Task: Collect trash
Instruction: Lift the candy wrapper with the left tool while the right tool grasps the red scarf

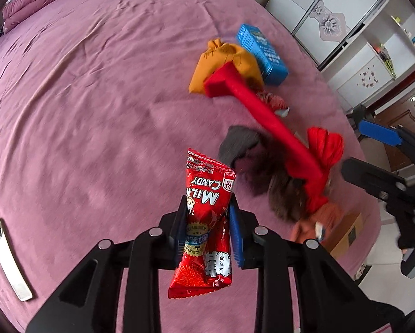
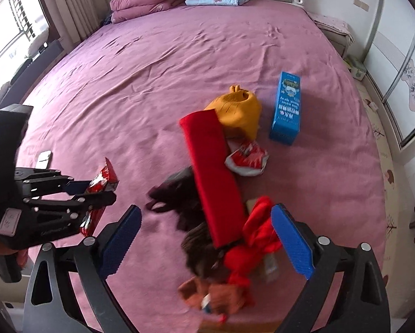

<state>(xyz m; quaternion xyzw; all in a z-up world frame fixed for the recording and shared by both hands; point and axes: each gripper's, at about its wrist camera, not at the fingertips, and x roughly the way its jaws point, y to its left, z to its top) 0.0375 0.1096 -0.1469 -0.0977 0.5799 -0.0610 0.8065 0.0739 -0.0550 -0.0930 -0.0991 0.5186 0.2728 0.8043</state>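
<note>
My left gripper point(image 1: 207, 233) is shut on a red milk candy wrapper point(image 1: 204, 222) and holds it above the pink bed point(image 1: 96, 97); it also shows in the right wrist view point(image 2: 93, 191) at the left with the wrapper point(image 2: 103, 179). My right gripper point(image 2: 207, 238) is open and empty above a pile of clothes, and appears at the right edge of the left wrist view point(image 1: 374, 152). A crumpled red and white wrapper point(image 2: 246, 159) lies on the bed beside a red cloth strip point(image 2: 215, 177). A blue box point(image 2: 286, 108) stands further back.
An orange pouch point(image 2: 236, 111), dark furry garments point(image 2: 185, 205), a red scarf point(image 2: 252, 244) and a brown toy point(image 2: 215, 294) lie heaped near the bed's foot. A white remote point(image 1: 9, 258) lies at the left. Folded quilts point(image 2: 146, 2) sit by the headboard. A wardrobe point(image 1: 332, 14) stands right.
</note>
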